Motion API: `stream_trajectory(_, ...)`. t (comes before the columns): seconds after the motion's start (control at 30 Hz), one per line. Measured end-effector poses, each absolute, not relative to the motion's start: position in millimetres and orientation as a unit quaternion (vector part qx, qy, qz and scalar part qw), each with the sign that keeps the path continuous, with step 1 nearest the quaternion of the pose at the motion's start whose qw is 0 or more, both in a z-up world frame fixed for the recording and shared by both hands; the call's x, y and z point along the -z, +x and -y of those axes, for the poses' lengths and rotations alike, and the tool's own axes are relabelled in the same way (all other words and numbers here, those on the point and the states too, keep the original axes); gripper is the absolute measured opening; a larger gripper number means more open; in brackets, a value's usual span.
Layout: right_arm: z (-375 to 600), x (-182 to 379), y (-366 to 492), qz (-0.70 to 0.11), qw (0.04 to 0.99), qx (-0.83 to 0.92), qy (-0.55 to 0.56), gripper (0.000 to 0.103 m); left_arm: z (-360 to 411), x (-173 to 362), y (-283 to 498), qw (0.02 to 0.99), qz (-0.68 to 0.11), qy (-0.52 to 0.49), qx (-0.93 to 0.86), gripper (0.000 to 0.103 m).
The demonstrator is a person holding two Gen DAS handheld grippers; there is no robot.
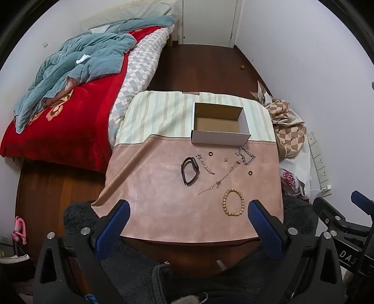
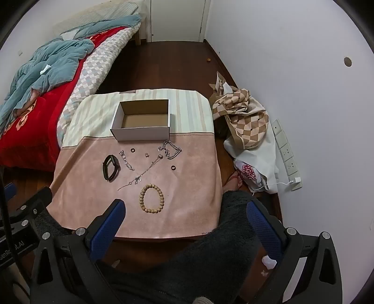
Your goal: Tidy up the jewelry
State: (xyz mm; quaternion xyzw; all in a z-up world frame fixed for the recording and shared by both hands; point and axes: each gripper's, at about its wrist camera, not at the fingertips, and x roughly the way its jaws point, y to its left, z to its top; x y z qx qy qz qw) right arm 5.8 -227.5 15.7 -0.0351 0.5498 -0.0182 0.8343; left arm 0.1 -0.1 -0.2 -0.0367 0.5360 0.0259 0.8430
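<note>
An empty open cardboard box [image 1: 219, 124] [image 2: 142, 121] stands at the back of a cloth-covered table [image 1: 152, 187] [image 2: 191, 187]. In front of it lie a black wristband [image 1: 190, 170] [image 2: 111, 167], a wooden bead bracelet [image 1: 233, 203] [image 2: 151, 198], a thick silver chain [image 1: 245, 155] [image 2: 170, 149], a thin chain necklace [image 1: 219, 180] [image 2: 140, 174], a small silver bracelet [image 1: 205, 163] [image 2: 126, 160] and two dark rings [image 1: 250, 173] [image 2: 173, 167]. My left gripper [image 1: 189, 222] and right gripper [image 2: 184, 222] are open and empty above the table's near edge.
A bed [image 1: 58, 105] with red and blue blankets lies left of the table. A checked cloth heap [image 2: 243, 117] and a power strip [image 2: 287, 154] lie on the floor to the right, by the white wall. A closed door [image 2: 177, 18] is at the back.
</note>
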Motion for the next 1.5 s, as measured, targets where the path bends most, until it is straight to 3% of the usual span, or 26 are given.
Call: stream_trajectory(1.5, 231, -32, -1, -0.537, 0.843, 0.021, -0.034, 0.103, 3, -13, -8, 0.851, -0.523, -0.033, -0.022, 0.103)
